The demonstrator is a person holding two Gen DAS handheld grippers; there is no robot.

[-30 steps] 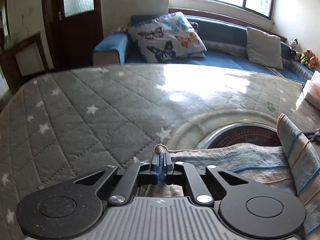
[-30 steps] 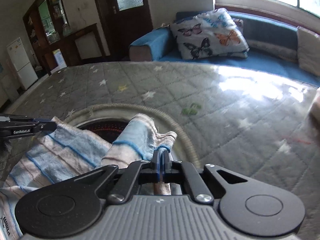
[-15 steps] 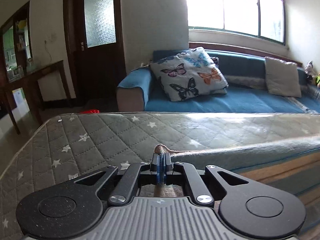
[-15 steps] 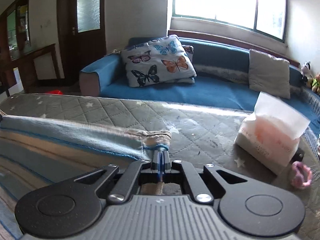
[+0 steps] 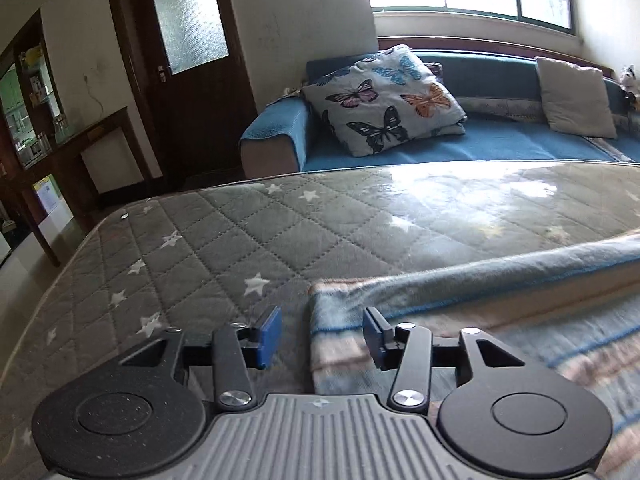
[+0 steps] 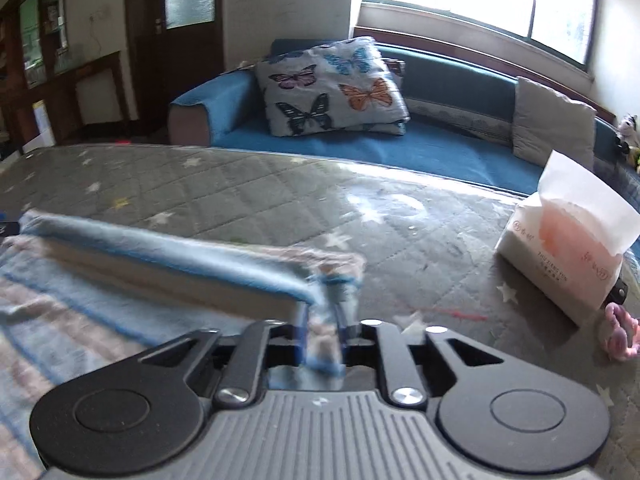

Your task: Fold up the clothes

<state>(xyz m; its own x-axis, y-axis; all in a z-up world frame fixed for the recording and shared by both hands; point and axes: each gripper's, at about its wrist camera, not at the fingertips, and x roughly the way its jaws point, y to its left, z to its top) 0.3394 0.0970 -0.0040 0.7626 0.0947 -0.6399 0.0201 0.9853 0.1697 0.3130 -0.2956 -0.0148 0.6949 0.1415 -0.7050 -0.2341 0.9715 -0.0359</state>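
A striped garment lies folded on the mattress, its corners between the spread-apart fingers of the left gripper and right gripper.

Grippers: two, left and right. Striped cloth: one. Quilted surface: one. Sofa: one. Cushions: two, one butterfly, one grey. Tissue pack: one. Door: one.

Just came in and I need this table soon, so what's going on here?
A person with two handheld grippers is folding a striped blue cloth on the quilted table cover. The left gripper is open, the cloth's corner loose between its fingers. The right gripper looks partly open around the other corner, blurred.
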